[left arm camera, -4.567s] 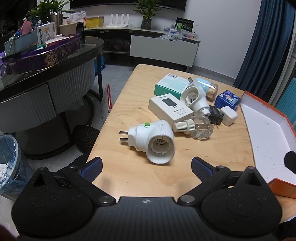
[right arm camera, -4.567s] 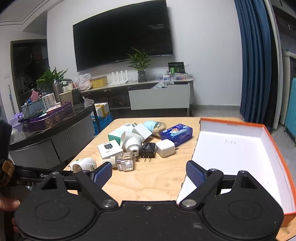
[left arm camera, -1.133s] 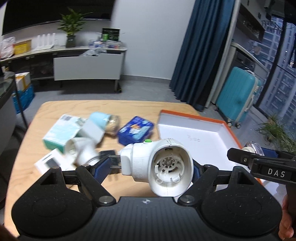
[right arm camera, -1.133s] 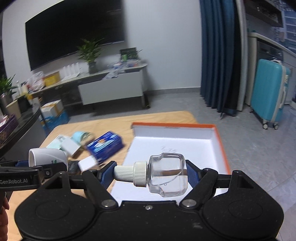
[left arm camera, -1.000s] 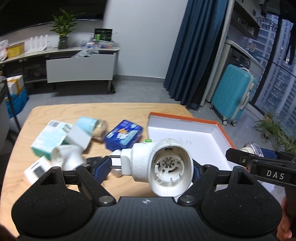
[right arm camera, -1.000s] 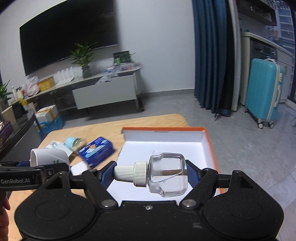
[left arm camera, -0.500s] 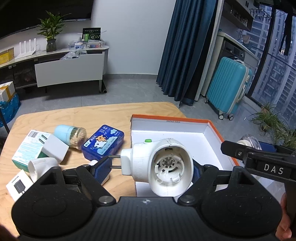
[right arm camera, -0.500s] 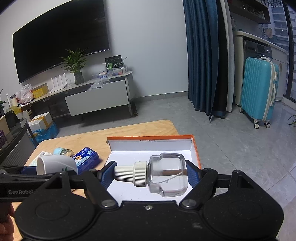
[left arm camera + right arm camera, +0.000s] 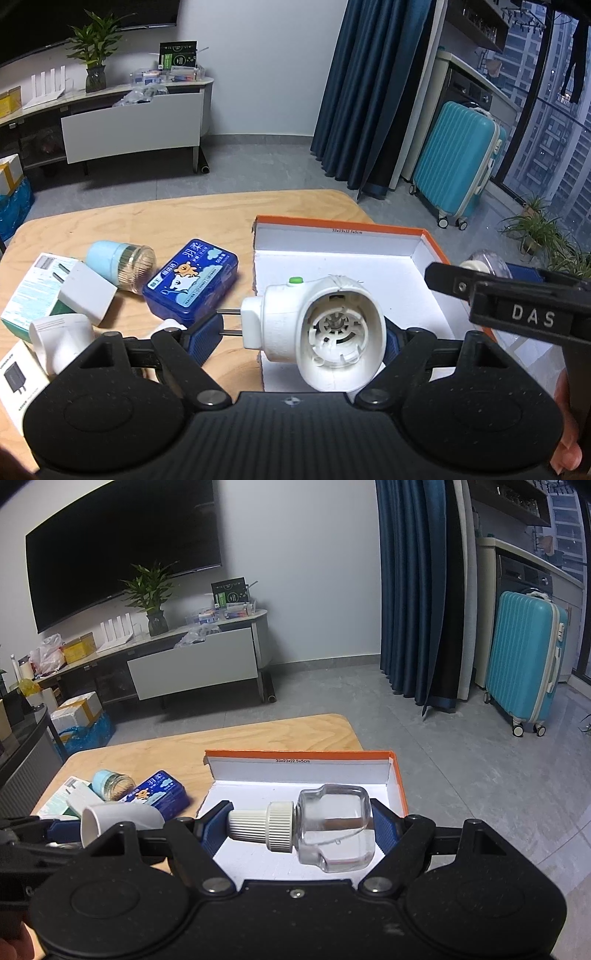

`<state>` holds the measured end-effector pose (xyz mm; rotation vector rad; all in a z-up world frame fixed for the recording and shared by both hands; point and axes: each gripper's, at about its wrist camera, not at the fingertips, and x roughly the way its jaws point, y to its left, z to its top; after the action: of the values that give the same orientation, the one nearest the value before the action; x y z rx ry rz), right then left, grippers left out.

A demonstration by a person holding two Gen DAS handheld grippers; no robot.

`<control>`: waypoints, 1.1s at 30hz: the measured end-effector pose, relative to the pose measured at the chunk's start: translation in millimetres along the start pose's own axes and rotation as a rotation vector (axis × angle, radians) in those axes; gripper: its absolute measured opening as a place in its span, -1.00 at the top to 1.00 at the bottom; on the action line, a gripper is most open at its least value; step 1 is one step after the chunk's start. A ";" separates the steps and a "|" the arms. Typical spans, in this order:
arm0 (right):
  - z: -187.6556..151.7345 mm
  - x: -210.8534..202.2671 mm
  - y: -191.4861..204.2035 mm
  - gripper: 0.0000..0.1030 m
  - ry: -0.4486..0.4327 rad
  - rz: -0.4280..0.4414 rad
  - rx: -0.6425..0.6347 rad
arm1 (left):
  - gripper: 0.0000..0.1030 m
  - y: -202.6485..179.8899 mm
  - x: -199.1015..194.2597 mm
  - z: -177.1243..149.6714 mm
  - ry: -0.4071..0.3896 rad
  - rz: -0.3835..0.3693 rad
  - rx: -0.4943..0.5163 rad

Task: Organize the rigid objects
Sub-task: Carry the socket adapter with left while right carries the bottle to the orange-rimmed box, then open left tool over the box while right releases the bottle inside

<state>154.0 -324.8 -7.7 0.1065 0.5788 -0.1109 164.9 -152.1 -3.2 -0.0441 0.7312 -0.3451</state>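
Left claw: the left gripper (image 9: 295,332) is clamped on a white plug-in vaporizer heater (image 9: 314,330), one pad at the plug end, the other behind the round housing.
Right claw: the right gripper (image 9: 301,825) is clamped on a clear liquid refill bottle (image 9: 317,827), pads on the white cap tip and the glass base.
Where the heater is: between the left fingers, in the air above the near left corner of the orange-rimmed box (image 9: 340,223), which lies just ahead.
Where the bottle is: between the right fingers, over the box's white floor.
Heater axis: the two prongs point to the claw's left, while the open socket mouth faces back toward the camera; green button on top.
Bottle axis: lies level across the jaws, cap to the left, base to the right.
Done: the box looks empty; nothing is stored yet.
Left: judged, release both, then fetch the blue tin (image 9: 192,284), toothpick jar (image 9: 120,264), cartons (image 9: 40,288) and second white heater (image 9: 61,341) to the left.
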 end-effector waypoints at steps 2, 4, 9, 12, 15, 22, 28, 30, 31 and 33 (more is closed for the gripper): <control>1.7 5.7 -0.6 -0.79 0.008 -0.003 -0.005 | -0.65 -0.3 3.6 0.8 0.005 -0.003 0.002; 3.8 11.9 -0.7 -0.80 0.014 -0.007 -0.008 | -0.65 -1.1 6.9 1.8 0.007 -0.006 0.004; 7.2 30.4 -4.1 -0.80 0.043 -0.013 -0.011 | -0.65 -3.7 15.8 3.4 0.015 -0.015 0.009; 8.2 44.4 -5.9 -0.80 0.073 -0.017 -0.025 | -0.65 -4.2 21.3 3.1 0.022 -0.019 0.010; 9.5 57.2 -9.2 -0.80 0.102 -0.018 -0.027 | -0.65 -3.8 27.2 2.8 0.032 -0.022 0.007; 22.0 80.5 -22.2 -0.80 0.087 -0.042 -0.017 | -0.65 -11.9 41.4 7.0 0.049 -0.033 0.020; 30.7 46.2 -35.7 -0.83 -0.026 -0.061 0.013 | -0.65 -23.0 55.5 9.4 0.062 -0.054 0.034; 30.1 31.0 -40.8 -0.83 -0.056 -0.074 0.018 | -0.65 -28.0 61.1 9.6 0.070 -0.063 0.041; 29.5 23.2 -44.0 -0.83 -0.066 -0.072 0.026 | -0.65 -30.4 63.8 9.5 0.074 -0.067 0.044; 27.5 9.4 -49.3 -0.83 -0.084 -0.066 0.041 | -0.65 -35.4 68.8 9.8 0.079 -0.076 0.042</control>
<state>170.0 -377.9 6.6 0.1217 0.4959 -0.1902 208.5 -208.5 -34.8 -0.0187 0.8013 -0.4371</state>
